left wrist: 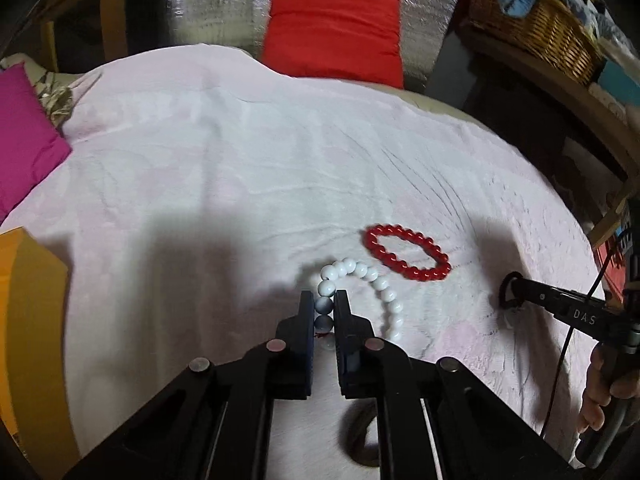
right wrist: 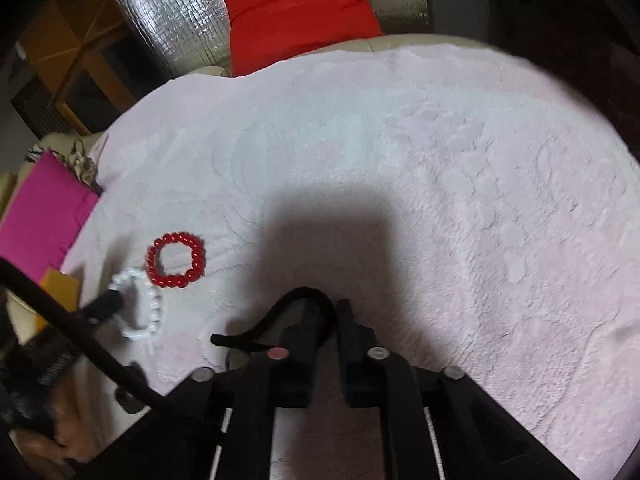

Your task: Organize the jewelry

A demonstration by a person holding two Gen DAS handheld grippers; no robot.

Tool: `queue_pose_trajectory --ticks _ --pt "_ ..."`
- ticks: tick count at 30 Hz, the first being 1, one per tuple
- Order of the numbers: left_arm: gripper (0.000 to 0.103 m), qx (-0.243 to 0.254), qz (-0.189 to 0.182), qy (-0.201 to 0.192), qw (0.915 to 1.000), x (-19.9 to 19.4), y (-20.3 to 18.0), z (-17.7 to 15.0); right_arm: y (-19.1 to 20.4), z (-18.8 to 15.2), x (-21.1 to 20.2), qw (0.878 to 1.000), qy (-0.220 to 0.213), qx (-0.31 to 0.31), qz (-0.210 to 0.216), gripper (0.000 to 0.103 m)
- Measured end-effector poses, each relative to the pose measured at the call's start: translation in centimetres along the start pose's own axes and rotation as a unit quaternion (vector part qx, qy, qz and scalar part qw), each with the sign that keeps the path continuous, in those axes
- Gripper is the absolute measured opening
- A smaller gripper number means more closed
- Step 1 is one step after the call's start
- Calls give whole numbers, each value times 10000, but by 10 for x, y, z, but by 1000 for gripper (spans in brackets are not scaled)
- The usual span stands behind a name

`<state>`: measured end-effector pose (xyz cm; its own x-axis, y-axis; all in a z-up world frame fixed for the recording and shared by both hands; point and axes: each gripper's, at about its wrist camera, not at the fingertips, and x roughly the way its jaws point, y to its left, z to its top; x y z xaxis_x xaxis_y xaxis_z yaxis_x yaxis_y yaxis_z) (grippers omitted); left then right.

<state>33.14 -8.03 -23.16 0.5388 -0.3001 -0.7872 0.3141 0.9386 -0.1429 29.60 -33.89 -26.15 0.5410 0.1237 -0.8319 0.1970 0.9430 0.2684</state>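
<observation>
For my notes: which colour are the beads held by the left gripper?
White bracelet; left wrist view shows it best.

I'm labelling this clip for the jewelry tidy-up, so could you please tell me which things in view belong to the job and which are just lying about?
Belongs to the job:
- white bead bracelet, pinched in the left claw
- red bead bracelet, lying loose on the cloth
- black loop, around a finger of the right claw

Just lying about:
- red cushion
- magenta cushion
- wicker basket
- pale pink cloth

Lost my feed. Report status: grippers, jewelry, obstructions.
Left gripper shut on white bead bracelet. Right gripper shut on black loop. Red bead bracelet loose on pink cloth, close beside white. Nothing in the way.
</observation>
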Motion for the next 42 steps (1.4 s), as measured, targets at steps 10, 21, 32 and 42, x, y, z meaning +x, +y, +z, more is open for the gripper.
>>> queue_pose_trajectory --ticks 10,21,32,42 --pt "10 -260 111 -330 9991 -27 28 1 7 3 -33 9972 -668 100 335 7" --pt "10 -264 351 -708 9965 -64 31 -9 44 -1 -48 9903 -1129 -110 804 6" --pt "10 -214 696 -1137 9908 -101 29 -20 64 -16 -63 9852 -1318 -186 1080 6" --pt "10 -196 1143 -1440 9828 -123 36 -27 79 -26 -68 9817 -1422 -301 1229 6"
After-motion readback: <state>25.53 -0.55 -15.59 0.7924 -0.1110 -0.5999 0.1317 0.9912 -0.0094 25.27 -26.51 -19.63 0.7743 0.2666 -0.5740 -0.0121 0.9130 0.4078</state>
